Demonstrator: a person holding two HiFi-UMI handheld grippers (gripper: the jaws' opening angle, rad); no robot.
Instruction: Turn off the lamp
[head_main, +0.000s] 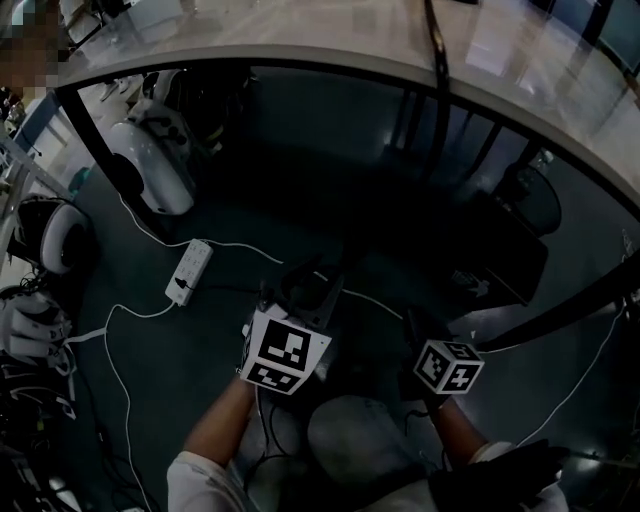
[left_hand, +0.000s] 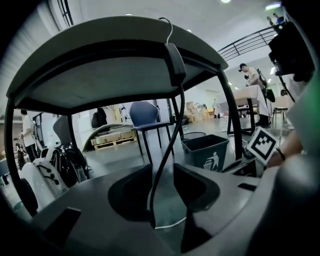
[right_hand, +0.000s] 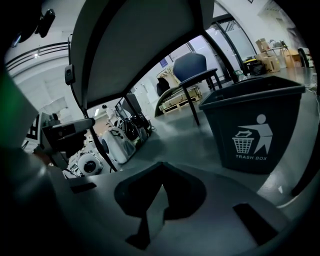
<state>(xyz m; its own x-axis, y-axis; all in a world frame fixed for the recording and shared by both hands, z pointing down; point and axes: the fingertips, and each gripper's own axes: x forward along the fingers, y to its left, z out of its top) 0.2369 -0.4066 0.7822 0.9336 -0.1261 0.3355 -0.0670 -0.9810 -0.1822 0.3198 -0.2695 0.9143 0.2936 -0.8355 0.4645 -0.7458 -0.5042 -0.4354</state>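
Straddling a black cable (left_hand: 177, 116) under the table (left_hand: 100, 75), left gripper (left_hand: 164, 191) gapes wide, right gripper (right_hand: 161, 184) closed on nothing; tracing cable toward the lamp seems next.

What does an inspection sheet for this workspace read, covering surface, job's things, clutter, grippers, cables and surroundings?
Surface: pale round tabletop on black legs, over a dark grey floor.
Job's things: nothing seen.
Clutter: white power strip on the floor; white rounded machine housings at the left.
Grippers: left gripper fingers apart, a thin black cable between them, not clamped; right gripper fingers together, empty.
Cables: the black cable hangs from the tabletop's edge; a white cable loops over the floor.
Surroundings: dark plastic trash bin, blue chair, a person far off.
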